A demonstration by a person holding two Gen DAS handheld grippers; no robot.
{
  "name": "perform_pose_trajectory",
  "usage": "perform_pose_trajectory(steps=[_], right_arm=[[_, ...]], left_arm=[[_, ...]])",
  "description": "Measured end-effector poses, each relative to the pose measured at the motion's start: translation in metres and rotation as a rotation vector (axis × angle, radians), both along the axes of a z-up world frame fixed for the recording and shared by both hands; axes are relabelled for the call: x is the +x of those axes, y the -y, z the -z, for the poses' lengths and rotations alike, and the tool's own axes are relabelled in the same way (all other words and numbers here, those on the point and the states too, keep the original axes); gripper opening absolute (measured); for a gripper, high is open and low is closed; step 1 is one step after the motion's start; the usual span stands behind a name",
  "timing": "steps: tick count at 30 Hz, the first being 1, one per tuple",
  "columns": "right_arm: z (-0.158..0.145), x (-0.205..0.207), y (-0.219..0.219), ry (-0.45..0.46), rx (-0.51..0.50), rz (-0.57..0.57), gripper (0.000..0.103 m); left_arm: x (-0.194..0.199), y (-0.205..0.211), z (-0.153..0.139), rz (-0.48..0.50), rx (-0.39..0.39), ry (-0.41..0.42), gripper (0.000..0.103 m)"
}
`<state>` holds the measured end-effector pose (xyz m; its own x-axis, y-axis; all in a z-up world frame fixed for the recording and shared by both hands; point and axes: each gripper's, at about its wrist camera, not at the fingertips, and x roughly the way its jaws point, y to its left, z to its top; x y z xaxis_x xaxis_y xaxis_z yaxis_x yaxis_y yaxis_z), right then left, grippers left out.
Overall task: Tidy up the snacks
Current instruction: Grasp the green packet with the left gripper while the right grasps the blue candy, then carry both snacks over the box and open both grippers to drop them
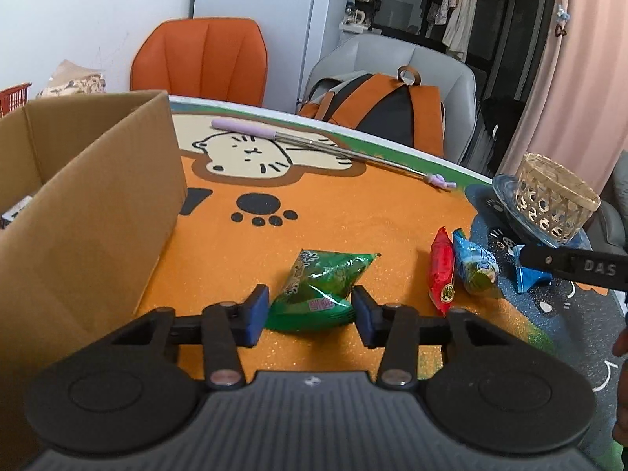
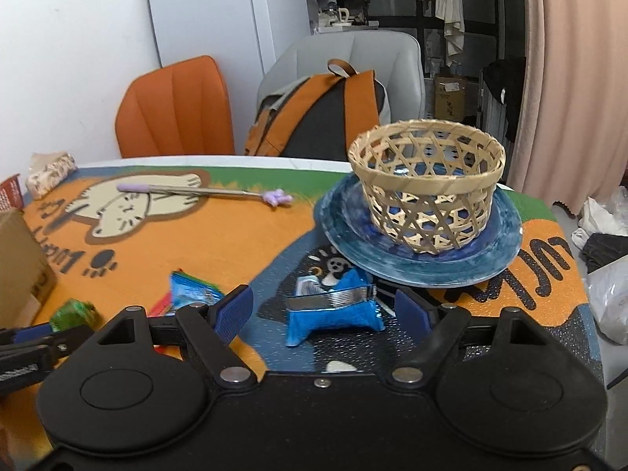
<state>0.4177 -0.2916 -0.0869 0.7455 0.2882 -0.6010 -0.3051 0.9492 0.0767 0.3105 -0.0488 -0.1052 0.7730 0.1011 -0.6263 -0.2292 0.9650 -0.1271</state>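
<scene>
While both grippers sit low over a cartoon-cat table mat [image 1: 353,212], the scene runs left to right like this: an open cardboard box [image 1: 90,196] stands at far left w/ its near wall just beside the left gripper [image 1: 310,310]. That gripper's blue pads [image 1: 257,310] are spread, one on each side of a green snack packet [image 1: 322,290] lying on the orange part of the mat; the pads look close to the packet's sides but not squeezing it. Next to the right lie a red packet [image 1: 441,271] and a blue-green packet [image 1: 475,267], touching each other. Further right, the right gripper [image 2: 322,310] is held level, pointing fwd, fingers spread wide around a blue wrapped snack [image 2: 333,310] on the dark part of the mat, w/ clear gaps both sides. Just behind it sits a woven basket [image 2: 428,180] on a blue plate [image 2: 424,271]. A purple-handled telescopic stick [image 1: 314,145] lies across the back of the mat. Judging by looks, the packets are light, soft, crinkly foil, probably slippery and crushable, so take each across its puffed middle w/ gentle pressure, not by the thin crimped ends. Whether they go in box or basket can't be told.
</scene>
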Motion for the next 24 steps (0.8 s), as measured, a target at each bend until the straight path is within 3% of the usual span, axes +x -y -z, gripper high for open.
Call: perform_pose_trajectory(steps=[5, 11, 24], right_arm=[[0.012, 0.006, -0.001, -0.017, -0.015, 0.005, 0.076], [0.014, 0.001, -0.001, -0.007, -0.056, 0.015, 0.042], [-0.003, -0.039, 0.001, 0.003, 0.003, -0.011, 0.038]], left_arm=[[0.0, -0.001, 0.003, -0.005, -0.008, 0.023, 0.04], [-0.003, 0.0, -0.002, 0.001, -0.018, 0.044, 0.03], [-0.027, -0.004, -0.013, 0.005, -0.065, 0.053, 0.029]])
